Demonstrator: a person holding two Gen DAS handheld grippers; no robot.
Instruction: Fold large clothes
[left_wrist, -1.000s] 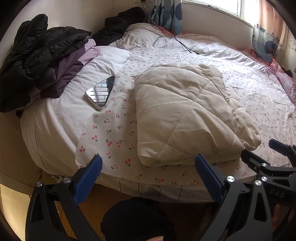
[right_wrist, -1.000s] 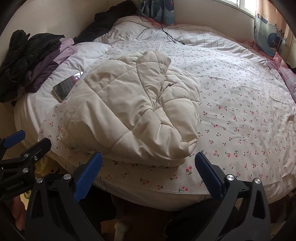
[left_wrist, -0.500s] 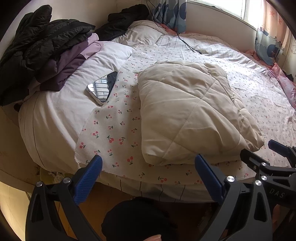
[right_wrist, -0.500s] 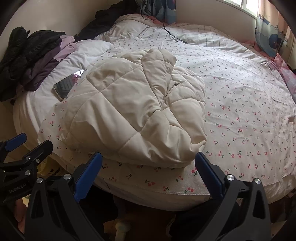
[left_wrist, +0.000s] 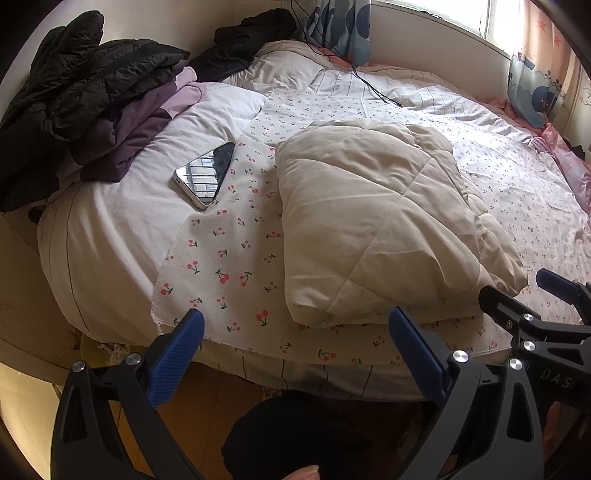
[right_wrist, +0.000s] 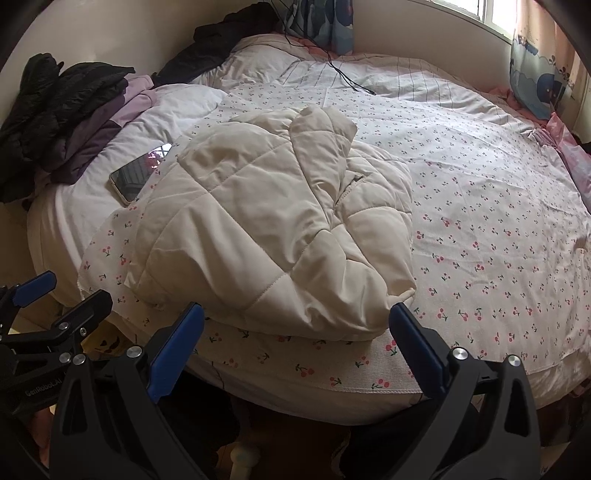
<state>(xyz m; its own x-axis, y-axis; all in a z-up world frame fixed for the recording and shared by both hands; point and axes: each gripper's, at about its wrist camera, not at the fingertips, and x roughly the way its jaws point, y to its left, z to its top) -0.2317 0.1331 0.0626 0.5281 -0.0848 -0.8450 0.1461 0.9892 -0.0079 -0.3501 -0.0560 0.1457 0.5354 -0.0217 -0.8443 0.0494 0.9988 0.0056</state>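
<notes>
We hold both tongs spread wide and empty, short of the near edge of the bed (left_wrist: 110, 236). In the left wrist view our left tongs (left_wrist: 295, 332) fill the bottom of the frame, their blue pads apart, and the right tongs (left_wrist: 517, 291) show at the lower right edge. In the right wrist view the right tongs (right_wrist: 295, 325) sit at the bottom centre, with the left tongs (right_wrist: 62, 291) at the lower left. The cream quilted jacket (left_wrist: 376, 221) lies folded into a thick bundle in the middle of the frame, on the cherry-print sheet (left_wrist: 229, 266), close to the bed's near edge; neither pair of tongs touches it. From the right wrist a sleeve is seen folded across its top. A phone (left_wrist: 207, 173) lies screen up just left of the jacket, apart from it. At the upper left a pile of black and purple clothes (left_wrist: 92, 99) rests on the bed. A black cable (left_wrist: 373, 88) trails across the bedding at the top centre, below the curtains (left_wrist: 340, 26).
</notes>
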